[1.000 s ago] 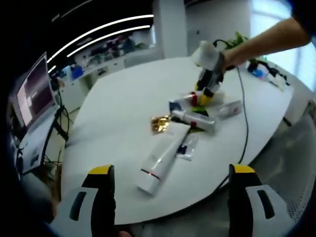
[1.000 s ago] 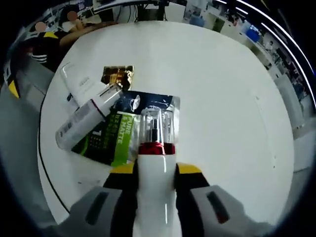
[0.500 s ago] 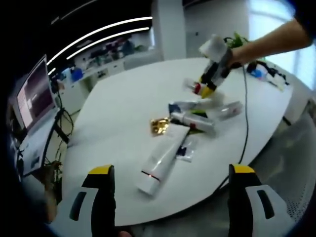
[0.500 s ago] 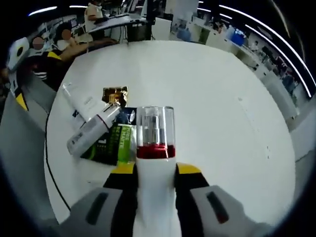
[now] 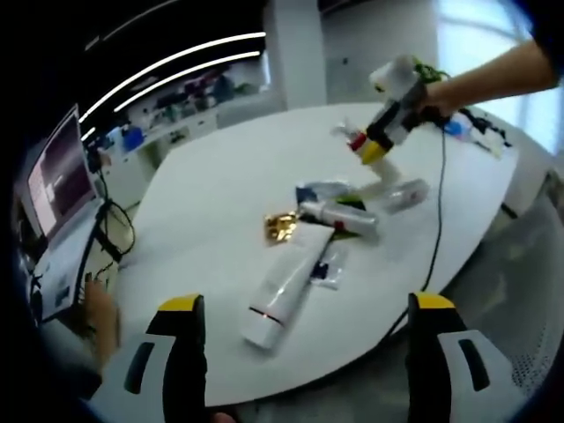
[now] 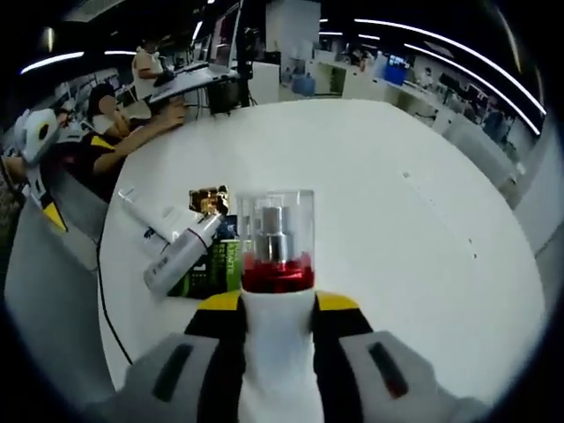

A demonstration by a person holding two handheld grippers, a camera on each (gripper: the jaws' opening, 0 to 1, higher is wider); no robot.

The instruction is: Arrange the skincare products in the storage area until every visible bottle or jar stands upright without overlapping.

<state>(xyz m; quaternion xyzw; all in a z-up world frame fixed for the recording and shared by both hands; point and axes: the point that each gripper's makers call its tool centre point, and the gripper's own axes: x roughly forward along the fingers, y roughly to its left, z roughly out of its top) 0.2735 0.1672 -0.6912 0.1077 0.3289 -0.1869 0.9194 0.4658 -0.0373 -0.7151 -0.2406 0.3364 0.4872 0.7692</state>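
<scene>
My right gripper (image 6: 278, 304) clamps the bottle (image 6: 277, 264) at frame centre, lifted off the table (image 6: 397, 220) to stand it upright, while my left gripper (image 5: 304, 322) waits open.

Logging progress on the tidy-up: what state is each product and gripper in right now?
Pump bottle: lifted off the table, clamped in the right gripper.
Large white tube: lying flat.
Capped bottle: lying on its side across the green sachet.
Gold packet: lying flat.
Left gripper: open, holding nothing.
</scene>
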